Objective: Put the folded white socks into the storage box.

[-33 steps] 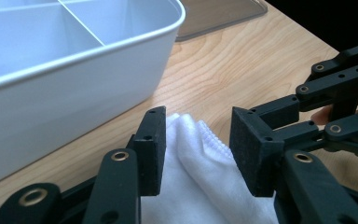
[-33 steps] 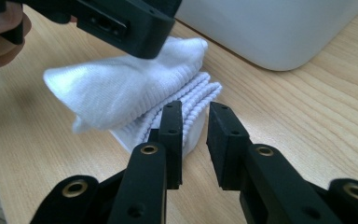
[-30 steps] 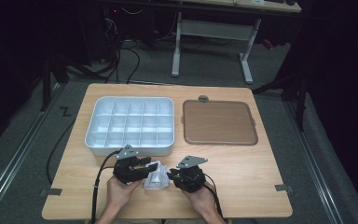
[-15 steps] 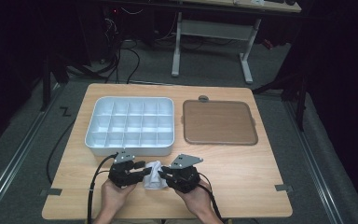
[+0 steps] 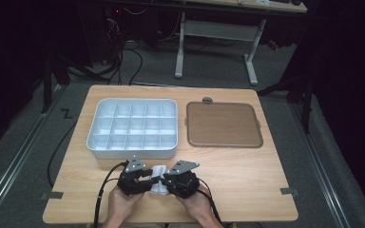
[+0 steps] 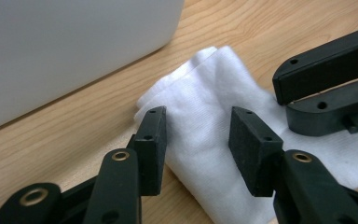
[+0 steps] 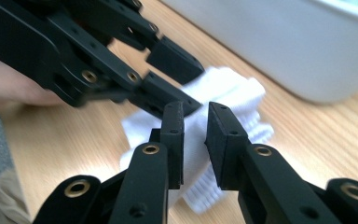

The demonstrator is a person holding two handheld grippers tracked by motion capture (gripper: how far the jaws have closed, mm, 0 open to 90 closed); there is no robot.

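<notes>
A: Both hands sit at the near edge of the light wooden surface, and between them lies a small white folded cloth, just in front of the white plastic compartment tray.

B: What is the left tool doing?

A: Its black jaws stand apart with a clear gap, one on each side of a raised fold of the cloth. The left jaw sits at the cloth's edge, the right one over its middle. Whether they actually touch the fabric, I cannot tell.

B: And the right tool?

A: Much narrower. Its jaws are nearly together with a ridge of the cloth between them; it looks pinched, though a sliver of gap shows. The left tool comes in from the upper left of that view, its jaws spread over the cloth's far part.

B: From above?

A: The left tool and right tool point inward toward each other, the cloth bunched between their tips. The tray's side wall is just beside the cloth. A brown, square, flat mat with rounded corners lies to the right of the tray, toward the far right corner, well apart from the hands.
</notes>
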